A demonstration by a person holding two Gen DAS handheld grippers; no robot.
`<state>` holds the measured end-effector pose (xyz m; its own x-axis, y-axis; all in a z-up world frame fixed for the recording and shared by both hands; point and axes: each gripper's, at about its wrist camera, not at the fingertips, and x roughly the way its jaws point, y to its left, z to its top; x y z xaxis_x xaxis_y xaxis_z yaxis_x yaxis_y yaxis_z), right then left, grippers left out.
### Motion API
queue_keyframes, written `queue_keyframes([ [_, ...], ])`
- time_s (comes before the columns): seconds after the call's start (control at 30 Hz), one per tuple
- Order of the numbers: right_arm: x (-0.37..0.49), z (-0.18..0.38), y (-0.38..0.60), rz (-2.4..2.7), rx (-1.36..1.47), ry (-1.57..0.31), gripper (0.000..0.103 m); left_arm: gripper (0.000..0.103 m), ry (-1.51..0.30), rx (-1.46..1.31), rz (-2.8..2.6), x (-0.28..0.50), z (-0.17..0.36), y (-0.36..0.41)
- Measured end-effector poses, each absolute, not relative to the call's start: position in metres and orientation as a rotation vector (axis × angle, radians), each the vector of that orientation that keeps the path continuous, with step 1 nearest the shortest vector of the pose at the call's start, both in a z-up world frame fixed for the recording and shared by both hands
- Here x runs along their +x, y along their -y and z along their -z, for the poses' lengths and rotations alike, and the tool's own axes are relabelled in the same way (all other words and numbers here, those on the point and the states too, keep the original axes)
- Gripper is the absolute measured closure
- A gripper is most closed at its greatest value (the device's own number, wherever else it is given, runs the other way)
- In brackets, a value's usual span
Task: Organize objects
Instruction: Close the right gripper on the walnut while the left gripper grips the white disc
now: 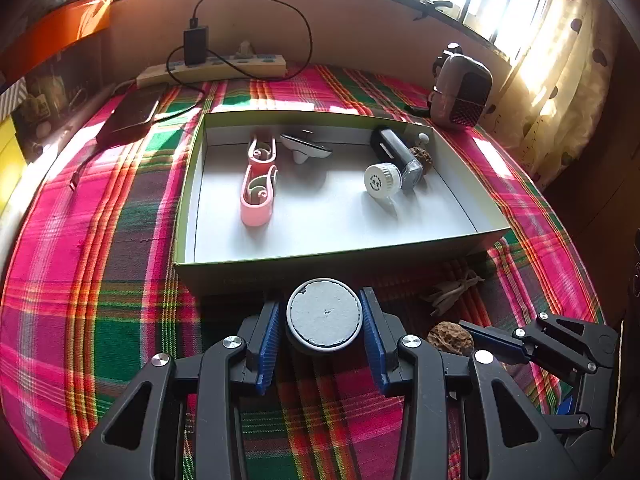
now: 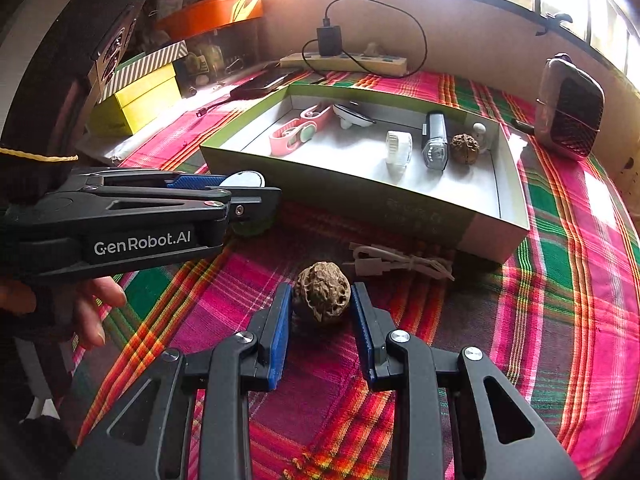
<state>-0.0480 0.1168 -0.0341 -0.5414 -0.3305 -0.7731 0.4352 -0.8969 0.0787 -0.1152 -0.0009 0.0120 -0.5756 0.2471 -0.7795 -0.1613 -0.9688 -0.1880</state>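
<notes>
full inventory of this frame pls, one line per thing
box: 1, green rim, white inside, mid cloth
pink clips: 2, box left
white holder: 1, box back
white cap: 1, box right
black-clear lamp: 1, box right
walnuts: 2, brown; one in box, one in right gripper
round disc: 1, grey-white, in left gripper
white cable: 1, before box
power strip: 1, cream, back
phone: 1, dark, back left
left gripper: black, shut on disc
right gripper: black, shut on walnut
</notes>
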Motion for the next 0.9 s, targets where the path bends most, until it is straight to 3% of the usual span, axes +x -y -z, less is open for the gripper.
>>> queue_keyframes([
  [0.9, -0.0482, 0.0345, -0.1173, 2.425, 1.179, -0.174, 0.072, 0.072, 0.124, -1.317, -2.609, -0.1146, -0.0111, 0.0005],
])
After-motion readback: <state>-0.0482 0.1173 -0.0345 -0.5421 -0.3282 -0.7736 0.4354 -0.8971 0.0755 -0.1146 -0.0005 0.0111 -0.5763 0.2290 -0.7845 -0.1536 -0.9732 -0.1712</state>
